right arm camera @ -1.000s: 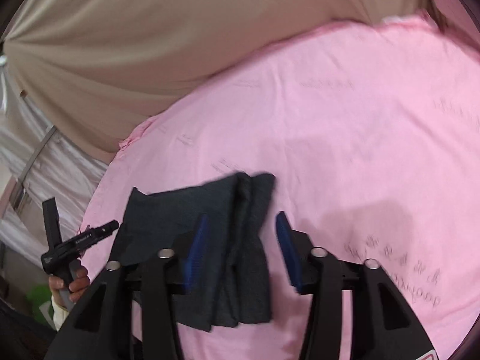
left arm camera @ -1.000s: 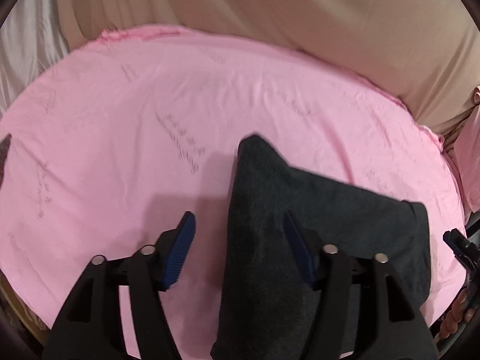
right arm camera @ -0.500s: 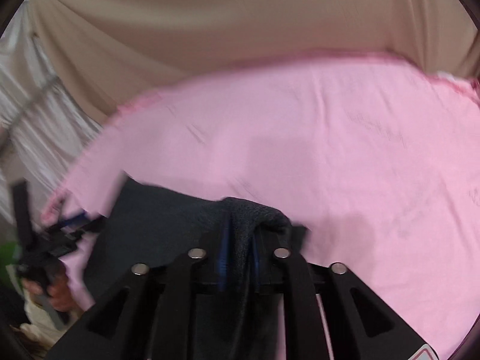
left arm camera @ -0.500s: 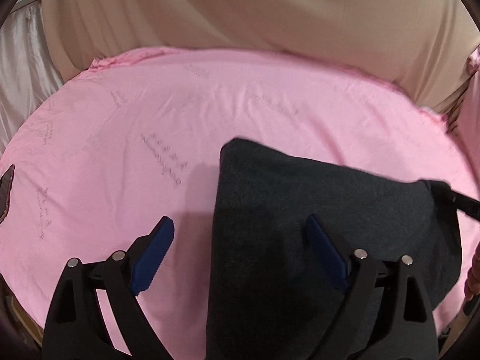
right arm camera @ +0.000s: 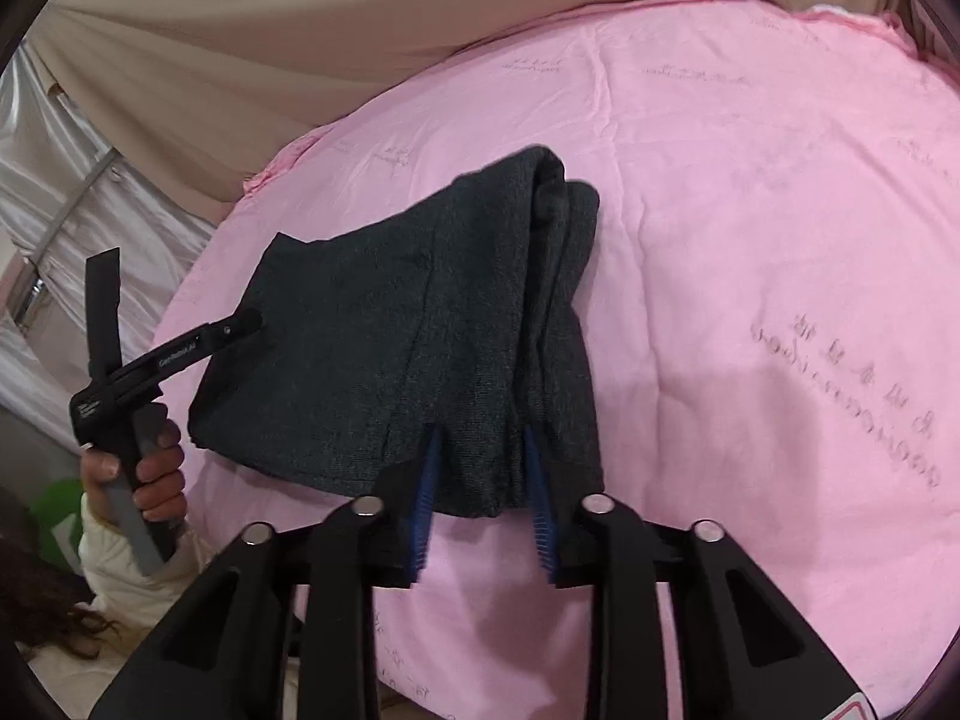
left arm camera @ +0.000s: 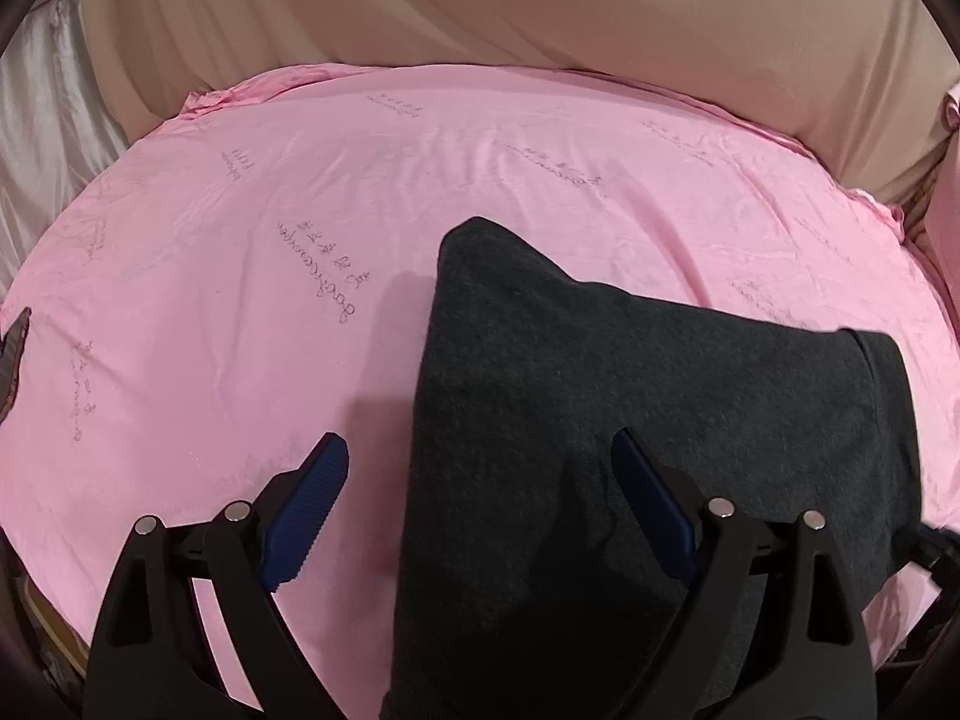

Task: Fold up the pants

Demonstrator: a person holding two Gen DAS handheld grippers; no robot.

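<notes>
Dark grey folded pants lie on a pink sheet. My left gripper stands open just above them, with the pants' left edge between its blue pads; the right pad hovers over the cloth. In the right wrist view the pants form a thick bundle with a rolled far end. My right gripper has its jaws closing on the near fold, and the blue pads press the cloth from both sides. A hand holds the left gripper at the pants' left corner.
A beige curtain hangs behind the pink sheet, and silvery cloth hangs at the left. The sheet's edge drops off beside the pants. A cream sleeve and something green sit low at the left.
My right gripper went from open astride the pants to shut on their near fold. My left gripper opened wider and sank slightly over the pants' left edge.
</notes>
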